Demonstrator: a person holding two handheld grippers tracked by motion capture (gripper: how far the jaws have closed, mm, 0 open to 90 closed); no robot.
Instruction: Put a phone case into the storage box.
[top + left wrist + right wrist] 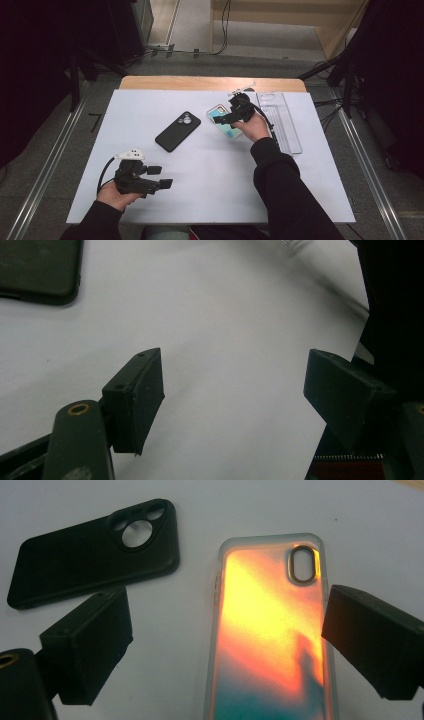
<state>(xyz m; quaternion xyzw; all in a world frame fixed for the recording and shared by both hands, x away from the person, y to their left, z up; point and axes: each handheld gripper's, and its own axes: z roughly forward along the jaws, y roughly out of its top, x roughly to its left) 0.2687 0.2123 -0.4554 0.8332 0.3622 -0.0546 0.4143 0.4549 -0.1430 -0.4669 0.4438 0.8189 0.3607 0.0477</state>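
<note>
Setting: white desk (210, 170) with a wooden far edge, dark curtains at both sides, grey floor and cables beyond.
Things on the desk: a black phone case (178, 131) near the middle; a colourful phone case (221, 120), orange fading to teal with a clear rim, just right of it; a clear plastic tray (285, 122) along the right side.
Right hand-held gripper (226, 119): open, jaws spread wide and holding nothing, hovering right over the colourful phone case. In the right gripper view the jaws stand either side of the case, one over bare desk, the other at the case's edge by the camera cut-out.
Left hand-held gripper (160, 177): open and empty, low at the near left of the desk, jaws pointing right over bare white surface, well apart from both cases.
Key relation: the colourful phone case lies between and just ahead of the right gripper's jaws; its long axis runs along the gripper's line of sight, so the jaws span its short width. The right hand is far nearer to it than the left.
Case heading: camera cut-out end points away from the person, toward the far left; the black phone case lies on a different diagonal, cut-out toward the far right.
Likely next move: a judgement only, closing the right jaws across the case's sides.
</note>
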